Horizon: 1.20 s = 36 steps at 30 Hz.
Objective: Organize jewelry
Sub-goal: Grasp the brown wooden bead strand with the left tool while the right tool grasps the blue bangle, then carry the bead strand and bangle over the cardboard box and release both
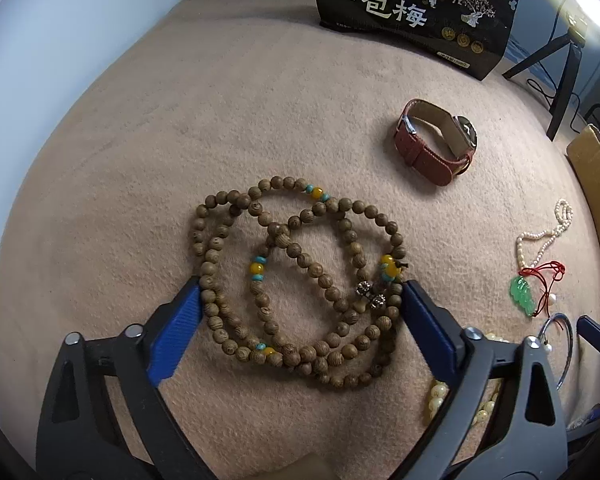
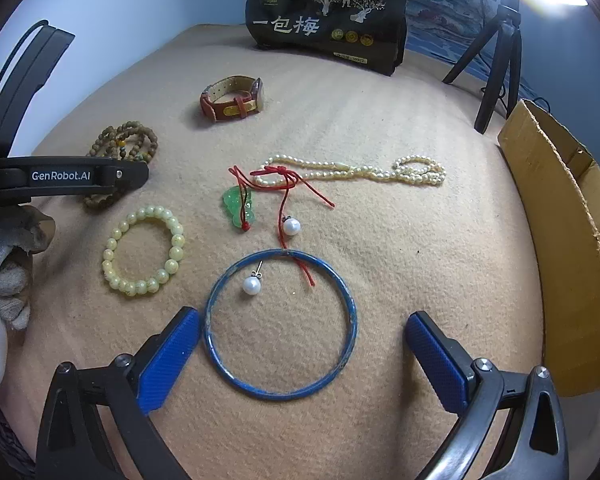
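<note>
Left wrist view: the left gripper stands wide, its blue pads either side of the coiled wooden bead string on the tan cloth, pressing nothing. Beyond lies the red-strapped watch. In the right wrist view, the right gripper is spread too, the blue bangle lying between its pads; whether the left pad touches it I cannot tell. Farther off: two pearl earrings, a yellow bead bracelet, a green pendant, a pearl necklace, then a black bag.
</note>
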Available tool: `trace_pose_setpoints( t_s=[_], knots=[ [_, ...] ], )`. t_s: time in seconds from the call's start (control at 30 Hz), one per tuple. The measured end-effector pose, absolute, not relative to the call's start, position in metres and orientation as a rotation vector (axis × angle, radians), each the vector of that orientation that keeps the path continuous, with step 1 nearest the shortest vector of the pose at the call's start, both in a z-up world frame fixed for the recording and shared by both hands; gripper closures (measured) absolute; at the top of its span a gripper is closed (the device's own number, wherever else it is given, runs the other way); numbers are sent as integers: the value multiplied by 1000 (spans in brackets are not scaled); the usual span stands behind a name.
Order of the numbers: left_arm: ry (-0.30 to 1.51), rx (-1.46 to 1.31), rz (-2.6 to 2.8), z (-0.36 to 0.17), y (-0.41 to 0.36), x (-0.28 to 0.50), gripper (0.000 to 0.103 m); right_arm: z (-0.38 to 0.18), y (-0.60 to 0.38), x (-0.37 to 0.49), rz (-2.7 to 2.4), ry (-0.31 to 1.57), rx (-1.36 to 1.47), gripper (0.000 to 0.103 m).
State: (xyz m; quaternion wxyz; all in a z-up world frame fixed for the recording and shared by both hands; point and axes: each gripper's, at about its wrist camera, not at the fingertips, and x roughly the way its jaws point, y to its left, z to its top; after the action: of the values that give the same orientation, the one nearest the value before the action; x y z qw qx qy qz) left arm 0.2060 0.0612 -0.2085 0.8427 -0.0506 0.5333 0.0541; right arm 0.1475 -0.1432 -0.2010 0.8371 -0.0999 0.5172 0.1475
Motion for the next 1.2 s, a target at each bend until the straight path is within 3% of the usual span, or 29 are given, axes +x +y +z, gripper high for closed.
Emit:
trace_pose_setpoints(
  t_s=[0.1, 0.3, 0.47, 1.2],
  knots=[
    [1116, -103, 110, -206, 62, 205, 28, -200, -143, 148, 314, 1109, -207, 4],
    [1100, -122, 95, -200, 66, 205, 70, -194, -146, 148, 321, 1113, -197, 30],
    [1102, -158, 91, -196, 72, 203, 80, -193, -147, 148, 324, 1117, -196, 30],
    [973, -323, 63, -134, 101, 179, 80, -144, -170, 138, 290, 1026, -154, 31]
  ],
)
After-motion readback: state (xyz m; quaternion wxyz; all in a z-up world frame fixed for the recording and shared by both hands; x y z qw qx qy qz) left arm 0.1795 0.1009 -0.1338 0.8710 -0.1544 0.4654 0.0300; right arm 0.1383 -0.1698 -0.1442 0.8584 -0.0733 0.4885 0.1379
